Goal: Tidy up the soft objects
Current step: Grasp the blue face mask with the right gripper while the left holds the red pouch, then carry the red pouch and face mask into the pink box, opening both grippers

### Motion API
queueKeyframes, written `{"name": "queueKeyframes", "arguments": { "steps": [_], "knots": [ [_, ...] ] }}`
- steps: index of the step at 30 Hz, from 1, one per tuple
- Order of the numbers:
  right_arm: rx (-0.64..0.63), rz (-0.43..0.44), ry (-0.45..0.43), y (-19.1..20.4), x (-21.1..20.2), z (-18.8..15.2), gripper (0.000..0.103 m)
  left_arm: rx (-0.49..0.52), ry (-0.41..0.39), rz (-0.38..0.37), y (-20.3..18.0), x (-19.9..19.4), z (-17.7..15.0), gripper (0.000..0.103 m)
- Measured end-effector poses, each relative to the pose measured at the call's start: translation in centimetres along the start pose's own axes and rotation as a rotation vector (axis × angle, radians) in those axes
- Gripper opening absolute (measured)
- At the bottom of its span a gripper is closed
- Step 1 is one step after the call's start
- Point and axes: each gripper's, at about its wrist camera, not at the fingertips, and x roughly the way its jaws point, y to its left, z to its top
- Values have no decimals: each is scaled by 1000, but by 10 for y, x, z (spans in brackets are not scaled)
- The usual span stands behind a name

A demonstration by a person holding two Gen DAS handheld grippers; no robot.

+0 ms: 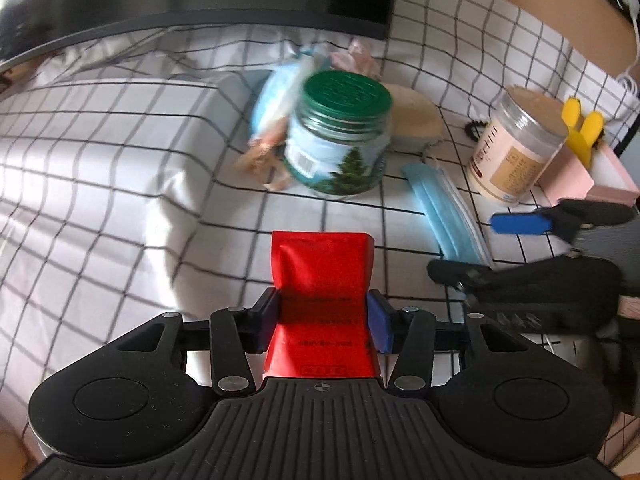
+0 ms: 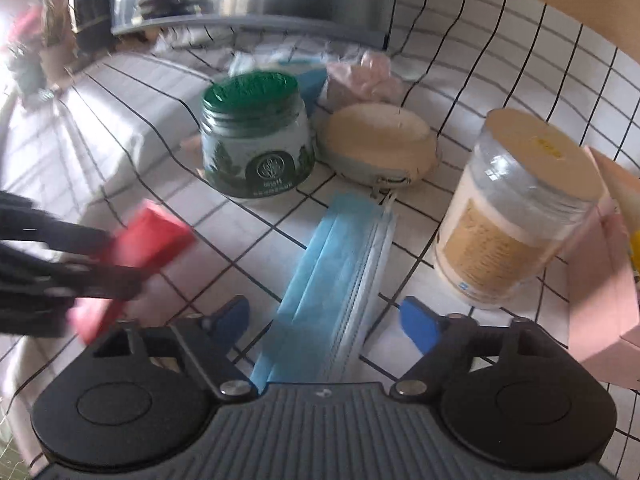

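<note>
The left claw [image 1: 322, 316] pinches a glossy red pouch [image 1: 322, 276] above the gridded cloth. The right claw [image 2: 326, 320] stands open, astride a pleated blue mask [image 2: 336, 264] lying flat before the jars.

Everything sits around the lidded jar [image 2: 256, 136]: pouch [image 2: 380, 144] just right of it, face mask [image 2: 340, 272] in front, taller jar [image 2: 516, 208] well off right.

Red pouch [image 1: 322, 280], blue mask [image 2: 332, 280], black-checked white cloth [image 1: 100, 160].
</note>
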Motion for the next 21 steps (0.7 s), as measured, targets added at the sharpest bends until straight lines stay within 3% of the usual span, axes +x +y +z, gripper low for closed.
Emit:
{"name": "queueKeyframes", "arguments": {
  "steps": [2, 4, 6, 11, 14, 21],
  "knots": [
    [24, 15, -5, 0, 0, 2, 54, -13, -9, 0, 7, -6, -3, 52],
    [5, 10, 3, 4, -3, 6, 22, -29, -15, -2, 15, -10, -6, 52],
    [4, 5, 34, 4, -3, 13, 9, -38, -27, -5, 21, -14, -6, 52],
    [50, 24, 13, -12, -29, 44, 5, -27, -116, -32, 26, -37, 17, 52],
    [73, 59, -61, -26, -70, 75, 5, -33, -184, -63, 25, -53, 44, 52],
    [59, 34, -231, -60, -156, 138, 5, 3, -354, -71, 1, -83, 119, 52]
  ]
}}
